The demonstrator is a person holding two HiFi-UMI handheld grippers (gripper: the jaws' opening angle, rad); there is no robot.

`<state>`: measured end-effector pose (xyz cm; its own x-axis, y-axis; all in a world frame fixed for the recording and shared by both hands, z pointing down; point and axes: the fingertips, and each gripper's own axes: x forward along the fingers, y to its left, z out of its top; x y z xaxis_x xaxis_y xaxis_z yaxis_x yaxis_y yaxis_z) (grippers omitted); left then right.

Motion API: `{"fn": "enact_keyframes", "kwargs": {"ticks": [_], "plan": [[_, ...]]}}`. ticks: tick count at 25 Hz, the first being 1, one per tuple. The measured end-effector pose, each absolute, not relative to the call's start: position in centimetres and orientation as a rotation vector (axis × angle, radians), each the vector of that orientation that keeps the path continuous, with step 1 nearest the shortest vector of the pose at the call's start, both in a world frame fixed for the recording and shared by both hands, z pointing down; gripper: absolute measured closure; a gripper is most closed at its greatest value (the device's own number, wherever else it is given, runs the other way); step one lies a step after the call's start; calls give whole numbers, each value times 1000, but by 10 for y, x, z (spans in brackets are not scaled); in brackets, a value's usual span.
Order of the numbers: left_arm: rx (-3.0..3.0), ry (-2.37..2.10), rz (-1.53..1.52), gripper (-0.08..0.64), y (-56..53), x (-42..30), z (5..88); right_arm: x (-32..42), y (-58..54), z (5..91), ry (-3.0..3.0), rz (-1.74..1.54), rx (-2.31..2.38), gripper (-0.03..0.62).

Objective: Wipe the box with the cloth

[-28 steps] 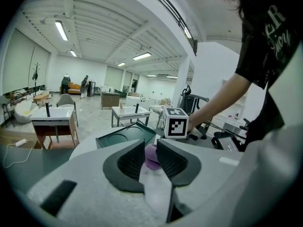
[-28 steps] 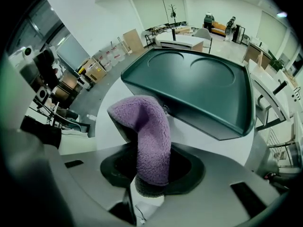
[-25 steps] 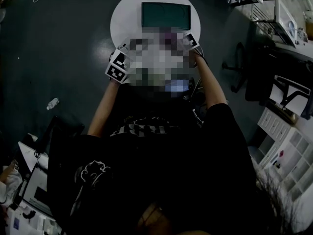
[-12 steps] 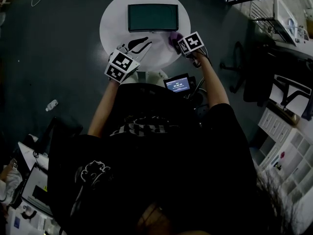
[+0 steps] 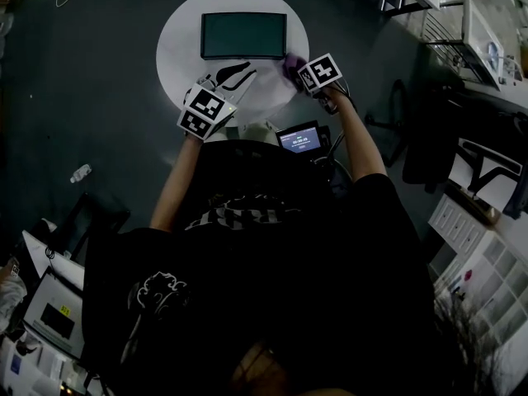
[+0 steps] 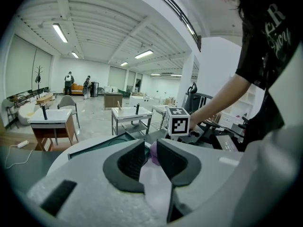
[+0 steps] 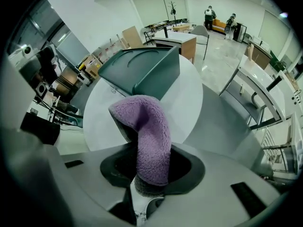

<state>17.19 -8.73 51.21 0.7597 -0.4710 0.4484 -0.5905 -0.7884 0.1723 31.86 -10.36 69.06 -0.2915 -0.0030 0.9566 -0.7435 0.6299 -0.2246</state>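
Fingers (image 7: 187,167) of right gripper (image 7: 149,145) clamp the cloth (image 7: 147,119), barely seen overhead; left gripper (image 6: 150,150) slightly parted, empty; box (image 5: 243,35) at twelve o'clock.

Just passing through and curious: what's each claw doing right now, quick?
Left claw: open, holding nothing.
Right claw: closed on the purple cloth.

Cloth (image 5: 290,62) beside box (image 5: 243,35), on table (image 5: 177,49)
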Motion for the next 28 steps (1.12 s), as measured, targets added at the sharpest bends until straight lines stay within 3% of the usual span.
{"fn": "enact_keyframes", "kwargs": {"ticks": [11,28], "plan": [[2595,-926,541,485,-99,181,512,315,-140,698,-1754,745,510,482],[2485,-1086,563,485,-117,139,515,310,-241,682,-1749,627,490,482]]}}
